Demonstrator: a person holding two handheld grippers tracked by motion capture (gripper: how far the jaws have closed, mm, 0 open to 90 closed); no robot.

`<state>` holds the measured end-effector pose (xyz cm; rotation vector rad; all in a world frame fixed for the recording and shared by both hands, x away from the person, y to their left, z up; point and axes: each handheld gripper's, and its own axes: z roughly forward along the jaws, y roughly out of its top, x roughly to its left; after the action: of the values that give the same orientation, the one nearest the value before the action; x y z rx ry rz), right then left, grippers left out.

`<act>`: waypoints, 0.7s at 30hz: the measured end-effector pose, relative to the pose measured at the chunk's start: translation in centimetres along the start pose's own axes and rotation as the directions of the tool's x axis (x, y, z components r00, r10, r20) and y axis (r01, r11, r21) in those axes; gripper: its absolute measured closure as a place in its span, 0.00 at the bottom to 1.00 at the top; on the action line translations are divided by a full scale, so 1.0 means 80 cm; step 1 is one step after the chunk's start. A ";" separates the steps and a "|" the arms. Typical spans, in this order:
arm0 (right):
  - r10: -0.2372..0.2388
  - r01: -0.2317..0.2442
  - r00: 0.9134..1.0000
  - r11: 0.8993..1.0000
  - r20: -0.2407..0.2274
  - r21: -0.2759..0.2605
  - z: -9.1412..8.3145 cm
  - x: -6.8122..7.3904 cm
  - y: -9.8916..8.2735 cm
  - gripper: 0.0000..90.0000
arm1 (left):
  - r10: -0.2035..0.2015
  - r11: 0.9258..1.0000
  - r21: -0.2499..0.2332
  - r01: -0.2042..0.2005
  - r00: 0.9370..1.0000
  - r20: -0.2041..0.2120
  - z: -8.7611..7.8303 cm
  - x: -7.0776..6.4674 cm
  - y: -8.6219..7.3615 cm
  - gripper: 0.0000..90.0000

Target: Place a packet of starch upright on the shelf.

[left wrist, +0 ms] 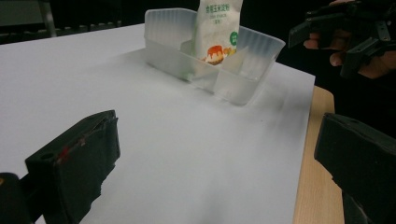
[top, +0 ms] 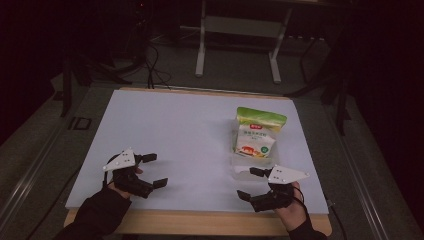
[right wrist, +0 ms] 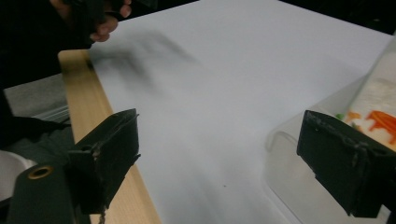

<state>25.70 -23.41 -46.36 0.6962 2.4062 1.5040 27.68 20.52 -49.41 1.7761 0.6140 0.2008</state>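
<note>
The clear tray (left wrist: 243, 81) is hard to make out from above; the bag (top: 257, 132) stands upright in it, its long axis vertical, on the table's (top: 175, 130) right side. Both the left gripper (top: 152, 170) and the right gripper (top: 248, 183) are spread, holding nothing.

Room dim, walls lost in dark. Desk (top: 200, 222) wood-edged under a white sheet (top: 180, 135). Grey floor (top: 235, 75) behind. White frame (top: 239, 25) on two legs stands beyond it. Black cables (top: 152, 62) trail far left.
</note>
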 end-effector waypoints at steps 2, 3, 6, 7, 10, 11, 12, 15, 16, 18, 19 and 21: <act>0.001 -0.001 1.000 1.000 0.013 -0.008 -0.002 0.000 -0.003 0.14 | -0.004 1.000 -0.001 0.004 1.000 0.002 0.001 0.000 0.000 0.01; 0.002 -0.002 1.000 1.000 0.018 -0.008 -0.003 0.001 -0.005 0.14 | -0.002 1.000 0.001 0.002 1.000 0.001 0.001 0.000 0.000 0.01; 0.011 -0.011 1.000 1.000 0.017 -0.008 -0.006 0.001 -0.009 0.14 | -0.001 1.000 0.001 0.001 1.000 0.001 0.000 0.001 -0.001 0.01; 0.014 -0.014 1.000 1.000 0.016 -0.013 -0.007 0.002 -0.010 0.14 | -0.001 1.000 0.001 0.001 1.000 0.001 0.000 0.001 -0.001 0.01; 0.013 -0.013 0.999 1.000 0.030 -0.017 -0.010 0.001 -0.012 0.14 | 0.001 1.000 -0.002 -0.001 1.000 -0.002 0.000 0.001 -0.001 0.01; 0.013 -0.012 0.999 1.000 0.037 -0.017 -0.011 0.001 -0.013 0.14 | 0.000 1.000 -0.004 0.000 1.000 -0.003 0.000 0.001 -0.001 0.01; 0.011 -0.010 0.999 1.000 0.047 -0.016 -0.011 0.001 -0.013 0.14 | -0.001 1.000 -0.008 0.001 1.000 -0.003 -0.001 0.001 -0.001 0.01; 0.007 -0.006 0.998 1.000 0.059 -0.020 -0.012 0.000 -0.014 0.14 | -0.001 1.000 -0.011 0.001 1.000 -0.004 -0.001 0.001 -0.002 0.01; 0.008 -0.006 0.998 1.000 0.067 -0.022 -0.013 -0.002 -0.016 0.14 | -0.001 1.000 -0.009 0.001 1.000 -0.005 -0.001 0.001 -0.003 0.01; 0.024 -0.022 0.998 0.999 0.066 -0.036 -0.015 -0.004 -0.016 0.14 | -0.004 1.000 -0.007 0.004 1.000 -0.006 0.000 0.002 -0.004 0.01; 0.029 -0.026 0.997 0.999 0.065 -0.039 -0.015 -0.005 -0.017 0.14 | -0.004 1.000 -0.006 0.004 1.000 -0.005 0.000 0.003 -0.004 0.01; 0.033 -0.030 0.997 0.998 0.070 -0.046 -0.017 -0.006 -0.017 0.14 | -0.005 1.000 -0.004 0.005 1.000 -0.005 0.000 0.003 -0.005 0.01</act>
<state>25.19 -25.20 -46.99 0.7678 2.3128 1.5149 27.80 20.71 -49.81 1.7710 0.6211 0.2028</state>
